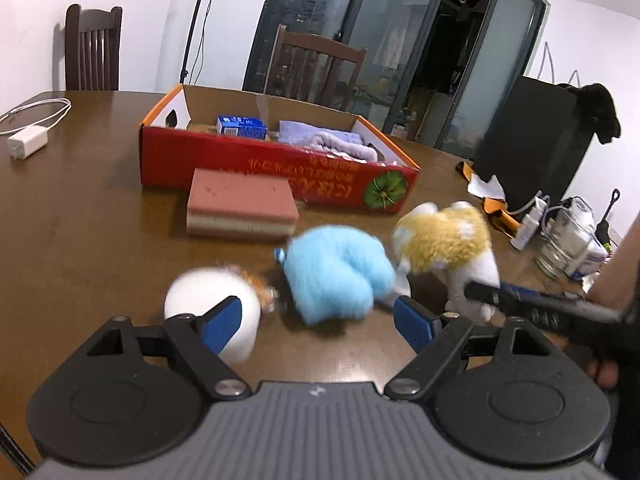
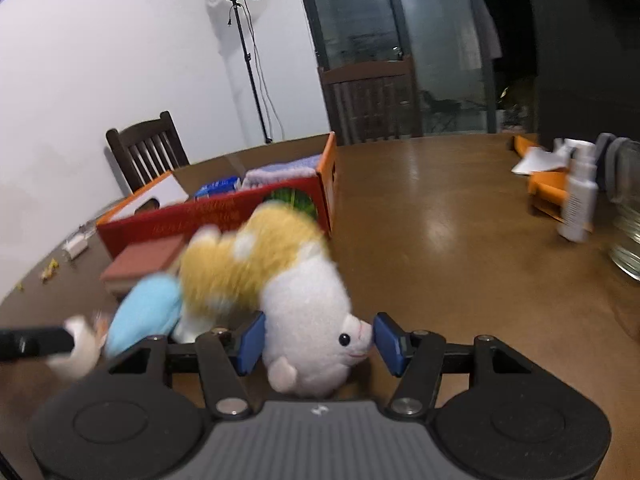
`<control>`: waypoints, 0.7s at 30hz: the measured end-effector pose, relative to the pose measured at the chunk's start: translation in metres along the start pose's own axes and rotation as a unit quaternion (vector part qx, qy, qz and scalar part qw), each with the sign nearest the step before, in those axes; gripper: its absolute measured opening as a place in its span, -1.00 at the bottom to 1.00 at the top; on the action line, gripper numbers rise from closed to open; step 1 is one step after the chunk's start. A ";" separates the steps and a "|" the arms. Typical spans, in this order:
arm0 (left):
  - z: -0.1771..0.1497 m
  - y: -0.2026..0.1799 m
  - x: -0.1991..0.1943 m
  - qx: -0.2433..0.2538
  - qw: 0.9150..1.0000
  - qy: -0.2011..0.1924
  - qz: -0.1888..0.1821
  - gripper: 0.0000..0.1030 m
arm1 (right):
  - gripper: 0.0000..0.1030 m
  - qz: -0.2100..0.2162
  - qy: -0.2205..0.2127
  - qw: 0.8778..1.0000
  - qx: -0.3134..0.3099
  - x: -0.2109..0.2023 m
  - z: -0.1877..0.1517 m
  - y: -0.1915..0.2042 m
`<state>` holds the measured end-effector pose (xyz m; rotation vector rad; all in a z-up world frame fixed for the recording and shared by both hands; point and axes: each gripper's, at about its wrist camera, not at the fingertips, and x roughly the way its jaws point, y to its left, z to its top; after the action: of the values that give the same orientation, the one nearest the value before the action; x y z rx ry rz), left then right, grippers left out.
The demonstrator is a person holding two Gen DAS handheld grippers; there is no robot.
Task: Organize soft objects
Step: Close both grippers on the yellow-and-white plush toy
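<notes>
Blue pads of my right gripper [image 2: 317, 342] flank the white-and-yellow plush [image 2: 308, 320]: its snout touches one pad, the other sits just beside its body, and whether they press I cannot tell. My left gripper [image 1: 318, 322] stands apart, empty, over the wooden table [image 1: 100, 220], with the light-blue plush [image 1: 336, 276] ahead and the red cardboard box [image 1: 260, 168] beyond.

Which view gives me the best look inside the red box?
Left wrist. It looks down into the red box, showing a blue carton and folded lilac towels. The right wrist view catches the box low and partly behind the yellow-and-white plush.
</notes>
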<state>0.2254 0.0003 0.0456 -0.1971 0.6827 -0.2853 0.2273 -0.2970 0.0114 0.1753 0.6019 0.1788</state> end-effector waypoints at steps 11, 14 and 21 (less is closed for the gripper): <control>-0.029 0.014 -0.050 -0.040 0.999 -0.031 0.015 0.65 | 0.15 0.198 -0.016 0.978 -0.069 -0.102 -0.028 0.055; -0.029 0.012 -0.050 -0.051 0.998 -0.028 -0.002 0.65 | 0.17 0.137 -0.045 0.988 -0.047 -0.082 -0.003 0.027; -0.017 -0.048 0.022 -0.022 0.993 0.021 -0.113 0.32 | 0.18 0.088 0.024 0.996 -0.001 0.027 0.043 -0.025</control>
<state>0.2212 -0.0535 0.0329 -0.3115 0.7099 -0.4921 0.2768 -0.3200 0.0268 0.2237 0.6336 0.3555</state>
